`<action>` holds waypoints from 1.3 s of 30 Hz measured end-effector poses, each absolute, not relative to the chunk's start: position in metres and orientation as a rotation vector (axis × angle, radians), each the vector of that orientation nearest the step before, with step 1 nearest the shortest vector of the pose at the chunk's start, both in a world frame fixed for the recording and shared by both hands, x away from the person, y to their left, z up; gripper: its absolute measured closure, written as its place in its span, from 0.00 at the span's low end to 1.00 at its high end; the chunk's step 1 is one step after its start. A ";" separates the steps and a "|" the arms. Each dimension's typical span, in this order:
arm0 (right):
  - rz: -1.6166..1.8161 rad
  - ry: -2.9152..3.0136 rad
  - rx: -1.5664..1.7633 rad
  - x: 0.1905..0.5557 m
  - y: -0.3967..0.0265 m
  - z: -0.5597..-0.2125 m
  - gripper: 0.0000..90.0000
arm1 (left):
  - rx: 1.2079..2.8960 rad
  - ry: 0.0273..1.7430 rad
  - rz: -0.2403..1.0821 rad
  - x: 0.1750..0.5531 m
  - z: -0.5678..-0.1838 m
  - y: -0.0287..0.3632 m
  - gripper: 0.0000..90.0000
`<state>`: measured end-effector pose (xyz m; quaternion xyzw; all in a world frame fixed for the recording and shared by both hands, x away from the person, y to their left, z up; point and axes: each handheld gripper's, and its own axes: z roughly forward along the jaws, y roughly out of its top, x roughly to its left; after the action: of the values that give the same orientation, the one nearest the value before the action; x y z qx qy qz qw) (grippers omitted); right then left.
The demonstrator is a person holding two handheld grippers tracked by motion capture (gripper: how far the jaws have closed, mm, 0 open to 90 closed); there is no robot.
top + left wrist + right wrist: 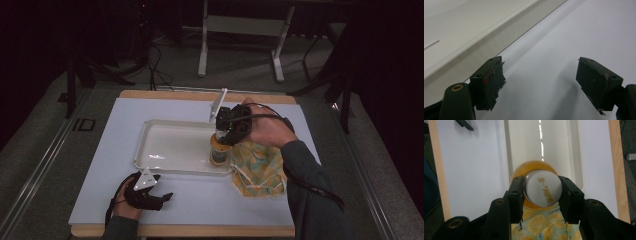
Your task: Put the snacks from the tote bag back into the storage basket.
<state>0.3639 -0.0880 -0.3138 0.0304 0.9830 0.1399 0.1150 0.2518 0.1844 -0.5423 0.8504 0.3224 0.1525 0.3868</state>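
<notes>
Dim room, white-covered worktop (200,200). Right hand-held gripper (543,191) is pinching the white cap of an orange bottle (218,150) standing right under it in the tray's (150,145) corner. Probably rigid, slick, top-heavy; cap's the spot. Left hand-held gripper (540,77) spread, empty.

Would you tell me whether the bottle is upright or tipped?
Upright: the bottle stands in the tray, its white cap clamped from above by the right gripper.

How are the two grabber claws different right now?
The right gripper is shut on the orange bottle's white cap, over the white tray; the left gripper is open and holds nothing. The right points down from above; the left lies low over the white mat, beside the tray. Both have black jaws.
</notes>
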 end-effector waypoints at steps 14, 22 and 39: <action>0.429 2.899 0.104 0.365 -0.091 -0.329 0.65 | 2.163 0.823 0.385 0.252 -0.542 0.185 0.25; 0.421 2.908 0.121 0.366 -0.093 -0.335 0.65 | 2.167 0.822 0.385 0.252 -0.542 0.185 0.25; 0.393 2.922 0.142 0.370 -0.092 -0.346 0.65 | 2.167 0.821 0.385 0.252 -0.542 0.185 0.25</action>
<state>0.3698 -0.0921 -0.3462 0.0477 0.9855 0.1326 0.0946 0.2521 0.1846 -0.5422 0.8511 0.3223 0.1511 0.3858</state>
